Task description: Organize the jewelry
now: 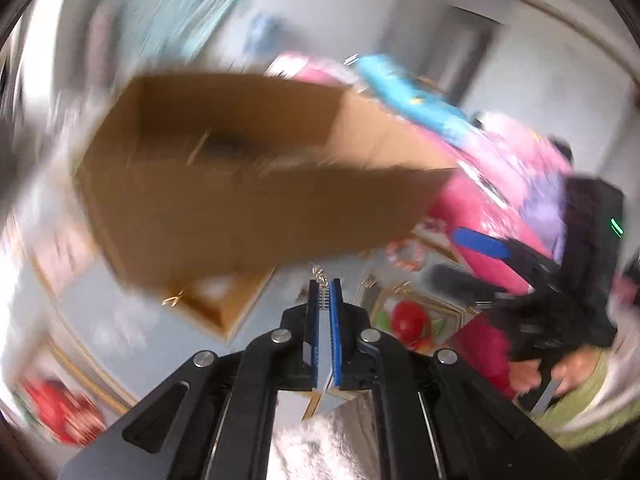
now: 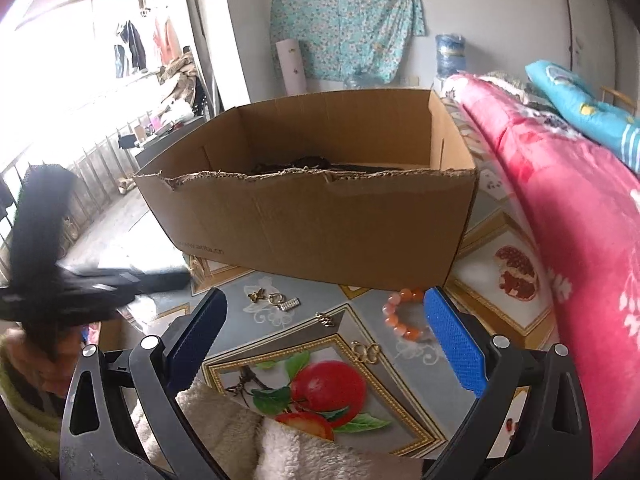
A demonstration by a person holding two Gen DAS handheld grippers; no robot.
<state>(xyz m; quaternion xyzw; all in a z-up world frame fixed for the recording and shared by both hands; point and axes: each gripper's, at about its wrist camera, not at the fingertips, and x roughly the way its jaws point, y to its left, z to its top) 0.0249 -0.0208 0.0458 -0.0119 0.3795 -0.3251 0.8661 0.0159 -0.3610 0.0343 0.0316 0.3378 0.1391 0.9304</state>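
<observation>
Currently the left gripper (image 1: 325, 280) is closed to a narrow slit, and a small gold chain piece (image 1: 319, 273) is pinched between its blue pads (image 1: 335, 304), its coiled end protruding just past the fingertips. In the blurred left wrist view the gripper points toward the lower front wall of the cardboard box (image 1: 248, 208), with the chain piece just below the box's bottom edge in the picture.

The right gripper (image 2: 324, 314) stands wide open with nothing between its fingers. It points down at the fruit-printed mat (image 2: 400, 412) in front of the cardboard box (image 2: 320, 224). Loose jewelry lies on the mat between and ahead of the open fingers:
- an orange bead bracelet (image 2: 402, 314), just beside the right finger (image 2: 456, 344);
- a gold link piece (image 2: 326, 320), near the centre;
- a gold loop piece (image 2: 366, 352), nearer the camera;
- a cluster of small gold and silver items (image 2: 276, 300), close to the box's front wall.

Dark items (image 2: 296, 166) lie inside the box; they cannot be identified. A pink blanket (image 2: 580, 240) borders the mat on the right.
</observation>
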